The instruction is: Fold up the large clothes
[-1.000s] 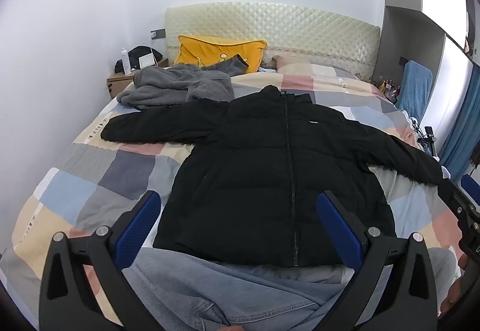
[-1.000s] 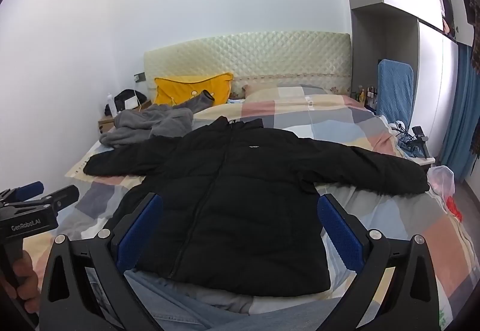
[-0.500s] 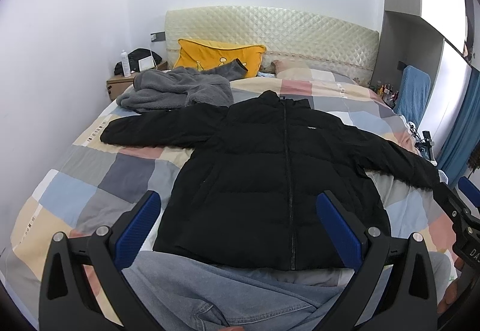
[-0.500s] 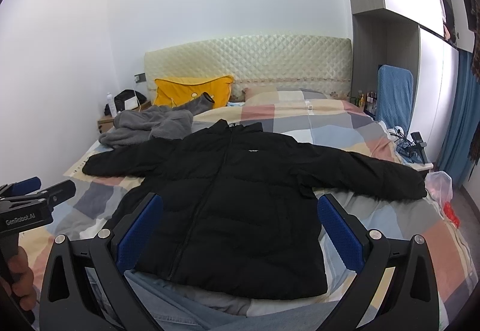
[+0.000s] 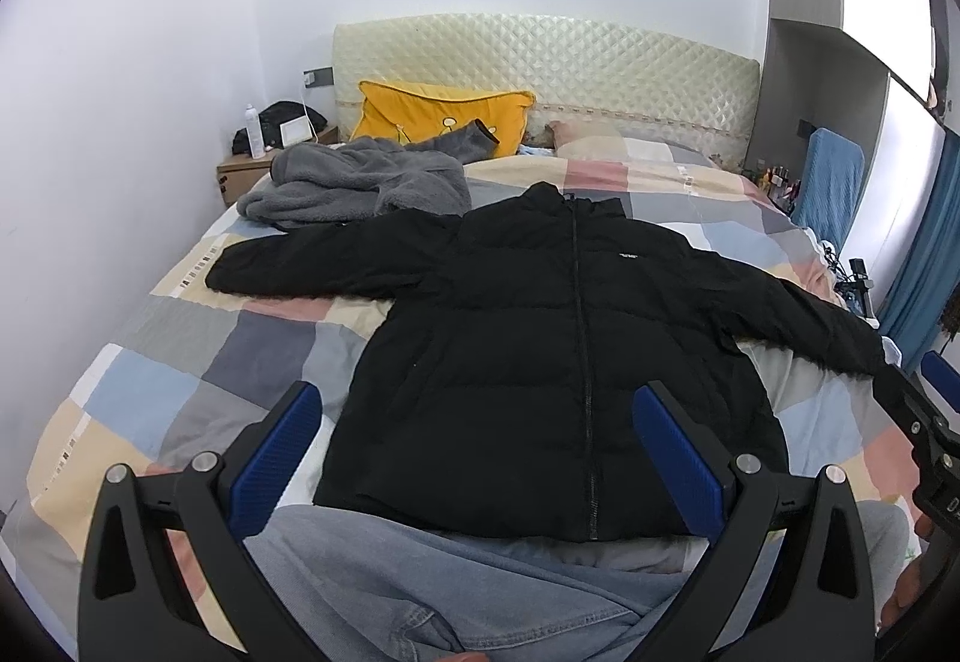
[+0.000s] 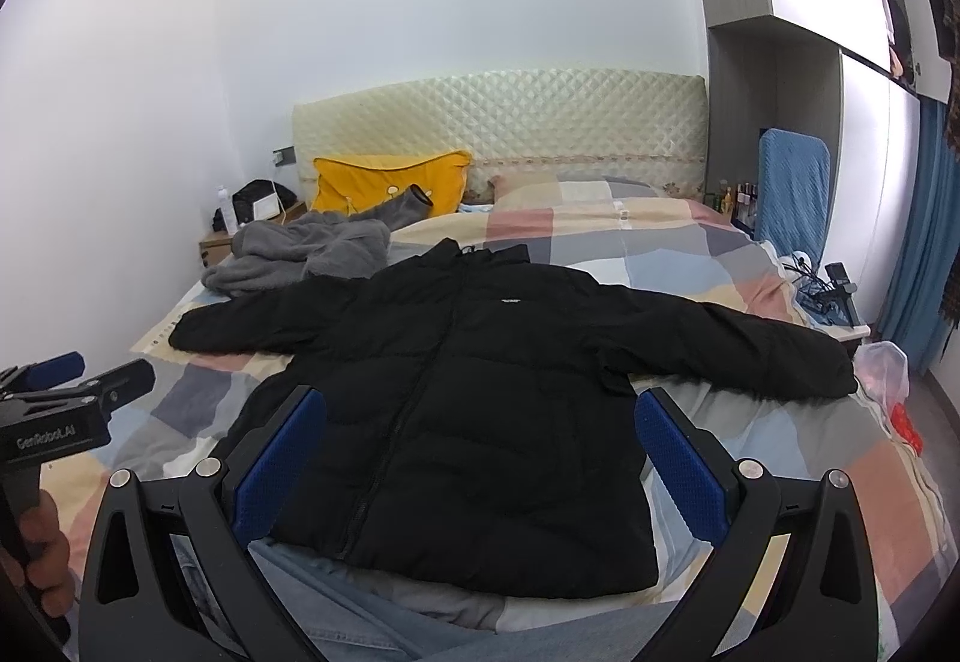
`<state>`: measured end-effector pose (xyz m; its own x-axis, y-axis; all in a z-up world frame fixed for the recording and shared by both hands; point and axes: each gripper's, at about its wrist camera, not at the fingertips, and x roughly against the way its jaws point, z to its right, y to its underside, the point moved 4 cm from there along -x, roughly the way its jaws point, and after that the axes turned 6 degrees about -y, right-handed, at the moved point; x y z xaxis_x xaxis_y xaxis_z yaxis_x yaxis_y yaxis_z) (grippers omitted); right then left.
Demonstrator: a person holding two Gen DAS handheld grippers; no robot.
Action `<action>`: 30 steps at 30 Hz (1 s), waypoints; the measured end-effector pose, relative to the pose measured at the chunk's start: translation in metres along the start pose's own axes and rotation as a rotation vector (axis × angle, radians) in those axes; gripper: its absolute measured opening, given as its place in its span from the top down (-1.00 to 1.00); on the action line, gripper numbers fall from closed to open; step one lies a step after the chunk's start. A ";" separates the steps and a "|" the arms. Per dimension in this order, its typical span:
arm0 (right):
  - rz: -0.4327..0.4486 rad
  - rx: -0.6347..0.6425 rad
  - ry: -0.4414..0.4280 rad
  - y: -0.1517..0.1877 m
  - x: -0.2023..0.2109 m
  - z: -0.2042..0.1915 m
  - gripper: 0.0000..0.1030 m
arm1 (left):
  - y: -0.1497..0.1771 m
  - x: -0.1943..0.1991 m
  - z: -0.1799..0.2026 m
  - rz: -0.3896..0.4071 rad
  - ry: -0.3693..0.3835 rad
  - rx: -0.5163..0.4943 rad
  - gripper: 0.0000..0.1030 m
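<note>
Jacket (image 5: 540,338) spread flat, frame centre, on the bed (image 5: 198,362), unfolded.
Sleeves lie stretched outward, ready for folding; left gripper (image 5: 474,452) and right gripper (image 6: 480,452) hover near its hem, jaws wide, empty.

matt quilted black jacket (image 5: 540,362) cloth

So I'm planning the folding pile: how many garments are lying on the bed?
3 visible. The black jacket is spread flat mid-bed, the grey fleece is bunched near the yellow pillow, and the jeans lie at the foot. More may hide underneath.
</note>
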<state>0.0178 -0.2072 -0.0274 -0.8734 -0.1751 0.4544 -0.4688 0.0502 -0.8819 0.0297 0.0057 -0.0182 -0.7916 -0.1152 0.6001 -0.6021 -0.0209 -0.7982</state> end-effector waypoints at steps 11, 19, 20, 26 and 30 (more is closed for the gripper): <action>-0.004 -0.004 0.013 0.000 0.000 -0.001 -1.00 | 0.005 0.001 0.000 -0.002 0.011 -0.004 -1.00; -0.002 -0.016 0.009 0.000 0.000 0.003 -1.00 | 0.005 0.000 0.003 -0.008 0.016 -0.008 -1.00; -0.002 -0.017 0.009 0.000 0.000 0.003 -1.00 | 0.004 0.001 0.004 -0.008 0.015 -0.010 -1.00; 0.000 -0.019 0.006 0.001 -0.001 0.004 -1.00 | 0.003 0.000 0.007 -0.013 0.013 -0.011 -1.00; -0.007 -0.014 0.010 0.001 -0.002 0.003 -1.00 | 0.002 -0.001 0.012 -0.018 0.023 -0.008 -1.00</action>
<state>0.0197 -0.2101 -0.0297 -0.8716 -0.1653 0.4616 -0.4764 0.0633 -0.8769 0.0305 -0.0064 -0.0215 -0.7825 -0.0919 0.6159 -0.6174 -0.0145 -0.7865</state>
